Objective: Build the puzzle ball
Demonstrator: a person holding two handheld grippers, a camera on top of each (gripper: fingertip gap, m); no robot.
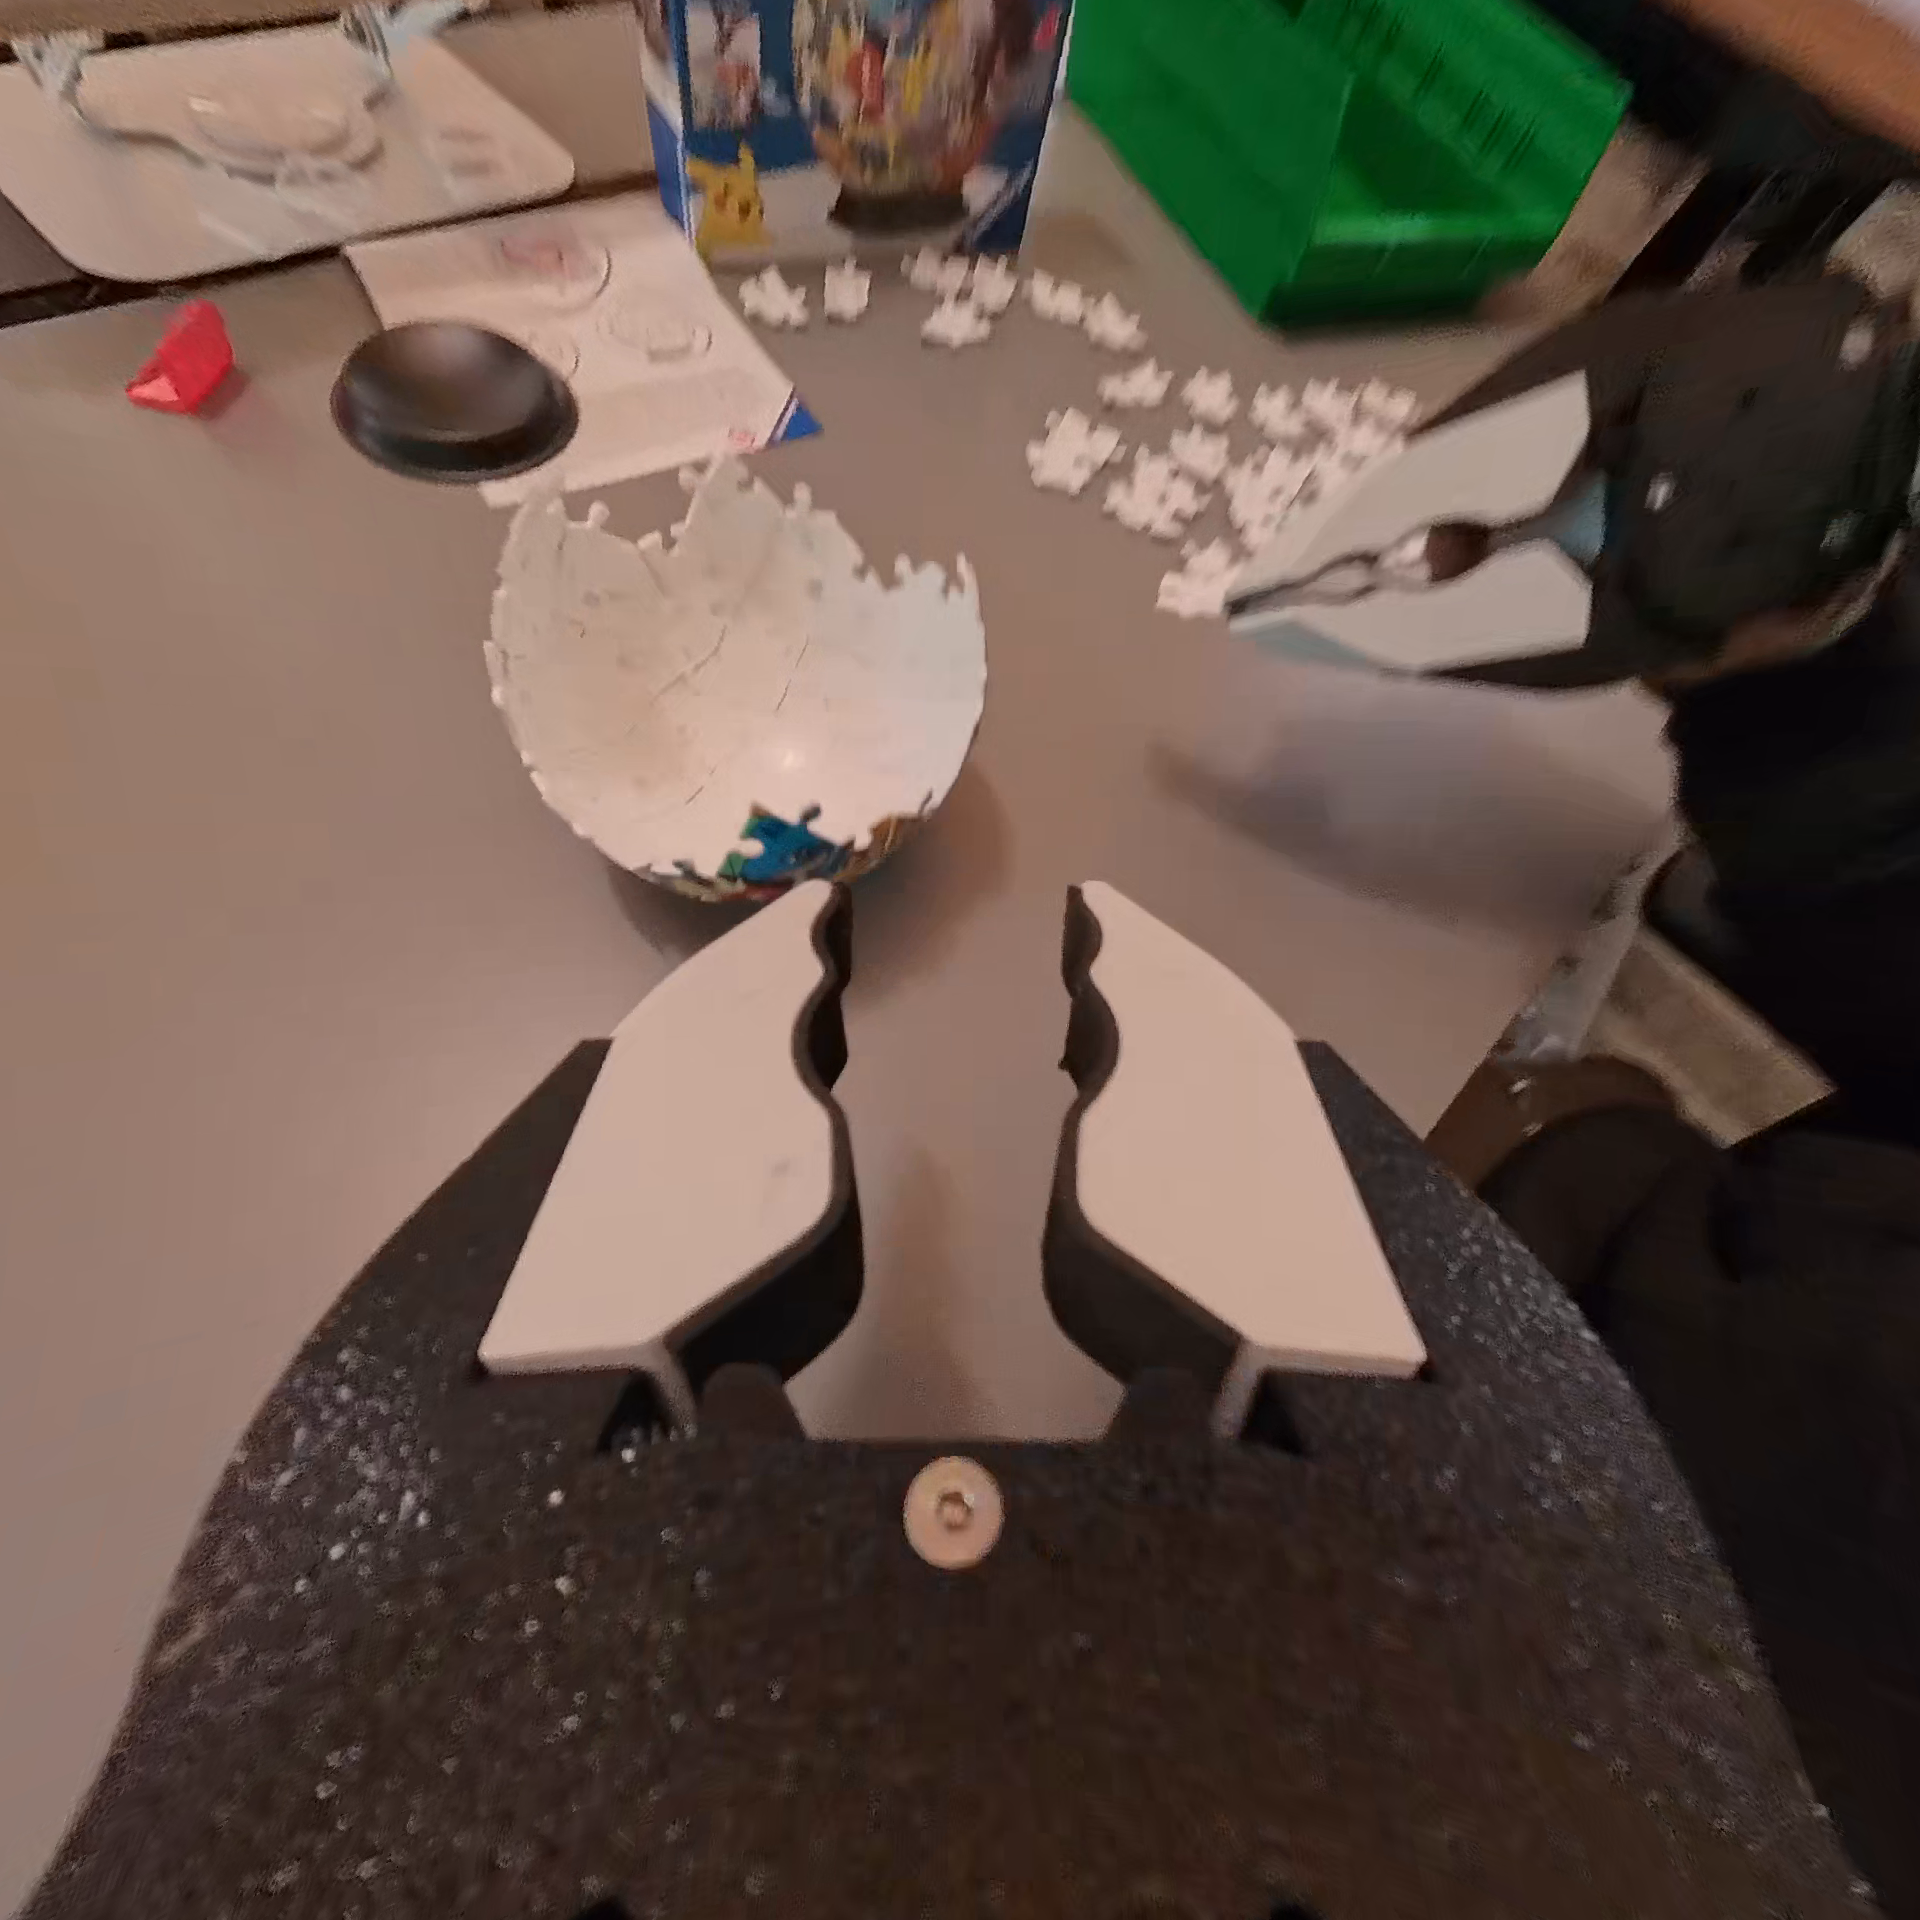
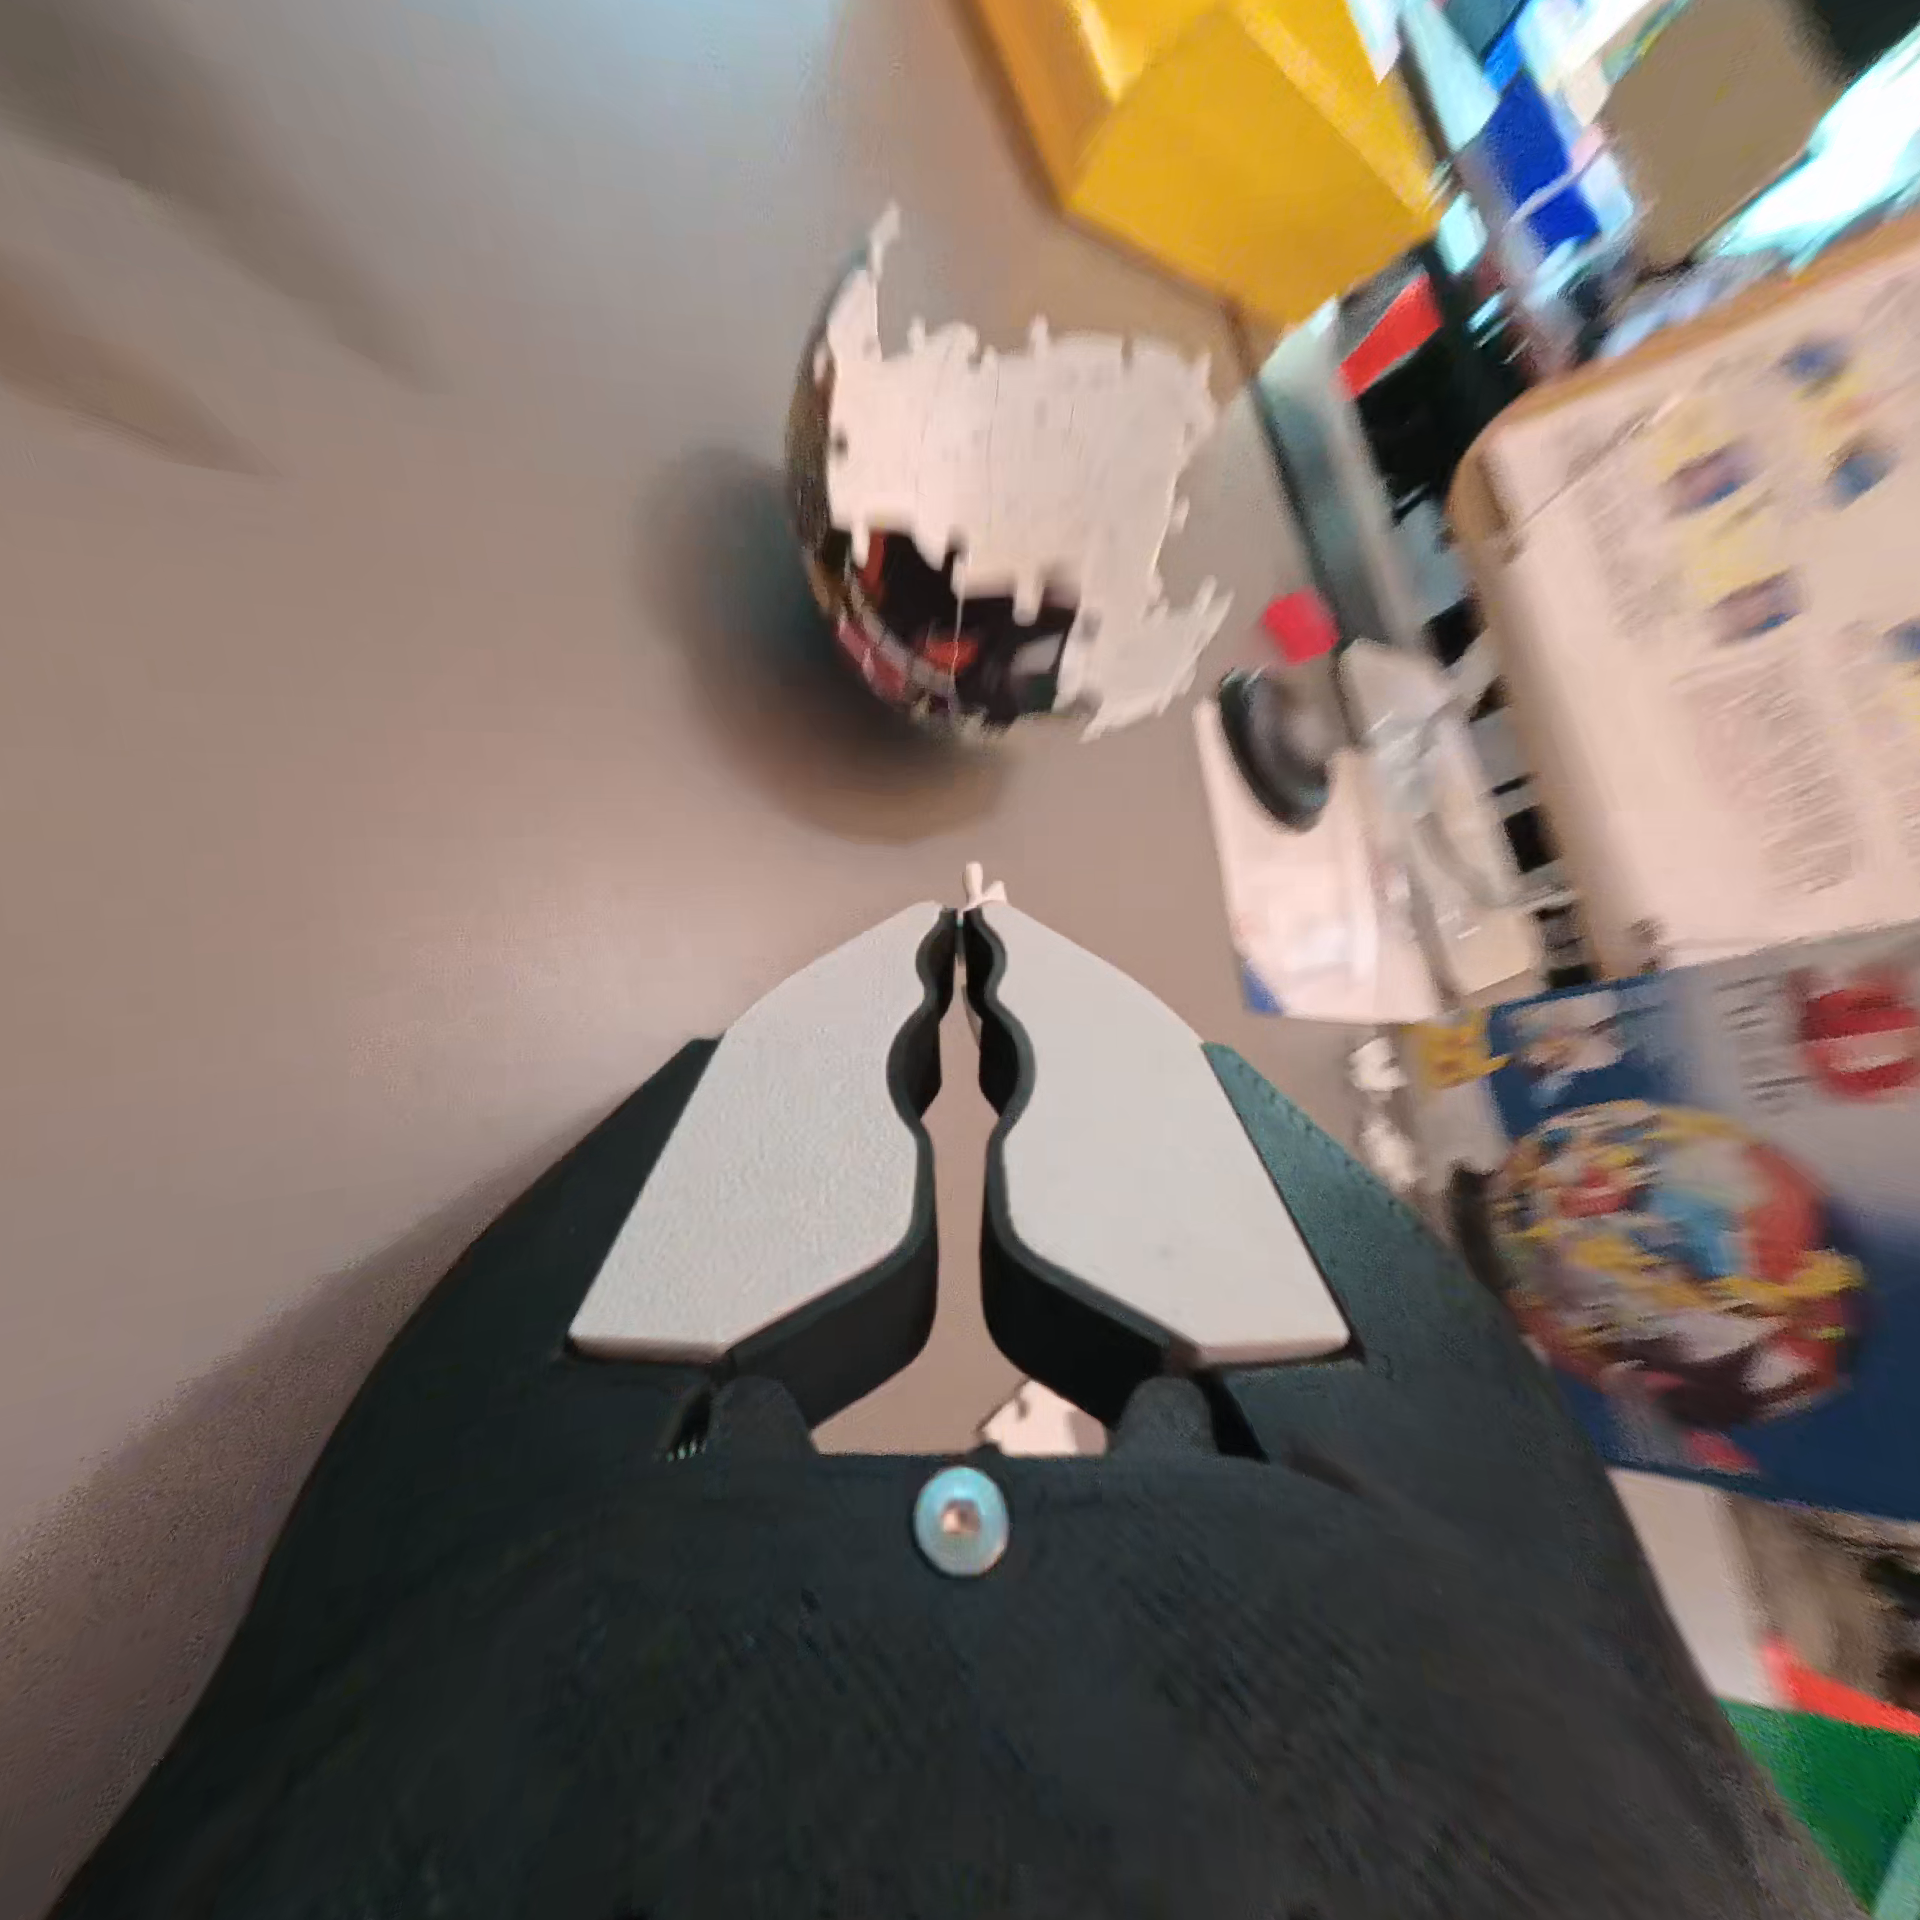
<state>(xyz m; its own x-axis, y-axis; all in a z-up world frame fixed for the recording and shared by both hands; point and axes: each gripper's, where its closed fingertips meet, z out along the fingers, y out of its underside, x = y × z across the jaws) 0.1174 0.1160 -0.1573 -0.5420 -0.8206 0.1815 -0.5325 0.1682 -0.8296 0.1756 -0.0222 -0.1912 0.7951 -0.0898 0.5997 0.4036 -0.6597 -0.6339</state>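
The half-built puzzle ball sits on the grey table, an open shell with a white inside, a jagged rim and a strip of coloured print along its lower edge. The left gripper hovers just in front of it with its two white fingers spread apart and nothing between them; the tip of one finger is near the ball's lower edge, though contact cannot be made out.

The right gripper has its fingers pressed together on a small white puzzle piece, whose tabs poke out past the tips. In the left wrist view this gripper comes in from the right, blurred, its tips next to the loose white pieces scattered over the table behind and to the right of the ball. From the right wrist view the ball lies ahead of the closed tips, well apart from them, and the whole picture is smeared.

Farther back on the table stand a black round stand on a white instruction sheet, a small red object, the colourful puzzle box, a green bin and a white tray with clear plastic on it
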